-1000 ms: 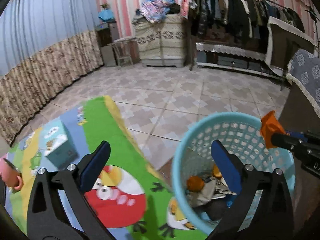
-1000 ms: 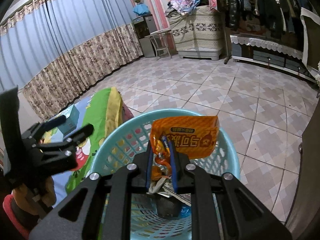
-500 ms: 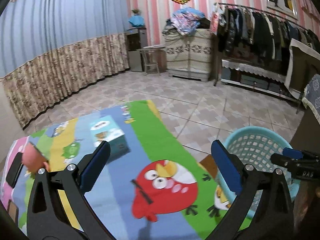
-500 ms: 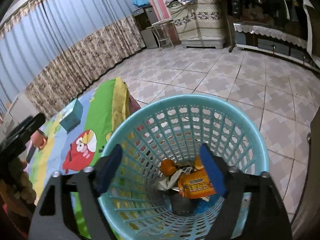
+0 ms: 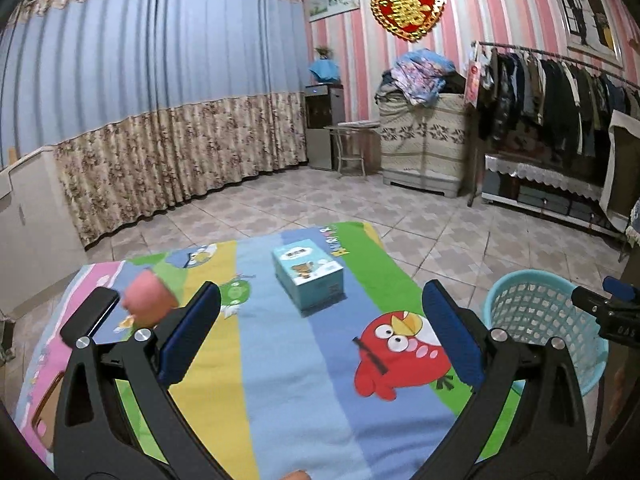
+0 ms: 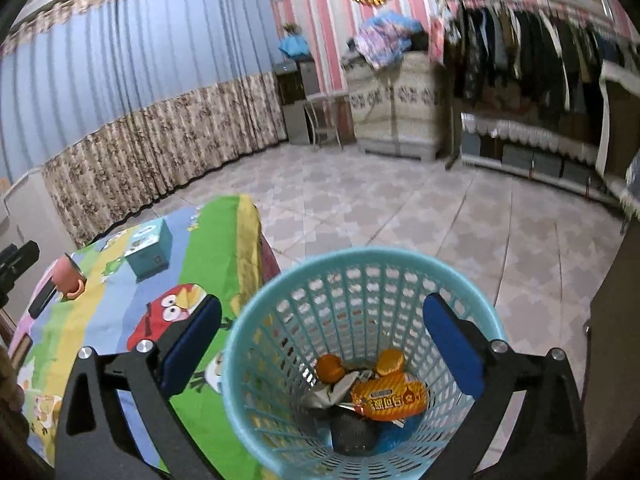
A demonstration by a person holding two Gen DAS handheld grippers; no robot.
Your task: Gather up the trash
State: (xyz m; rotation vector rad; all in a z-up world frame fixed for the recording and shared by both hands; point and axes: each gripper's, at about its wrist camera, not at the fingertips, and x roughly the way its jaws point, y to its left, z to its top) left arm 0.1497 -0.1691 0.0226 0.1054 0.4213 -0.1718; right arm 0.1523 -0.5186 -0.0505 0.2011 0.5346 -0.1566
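Several pieces of trash lie at the bottom of the light-blue plastic lattice basket (image 6: 360, 344): an orange printed snack wrapper (image 6: 390, 396) on top, two small round orange items just beside it, crumpled grey-white paper and something dark beneath. Judged from this, most of the collecting is done.

Right gripper (image 6: 320, 344) hangs above the basket mouth, jaws spread wide, nothing between the blue pads. Left gripper (image 5: 320, 328) is over the cartoon-bird patterned cloth (image 5: 280, 360) beside the basket, jaws also wide and empty.

On the cloth, away from the basket: a teal rectangular tissue box (image 5: 307, 277), a pink cup-like object (image 5: 149, 298) (blurred), and a flat black slab at the far edge from the basket (image 6: 42, 300), possibly a phone. None of these reads as obvious trash. No loose wrappers visible on the cloth or on the tiled floor near the basket. Remaining work, if any, looks small.
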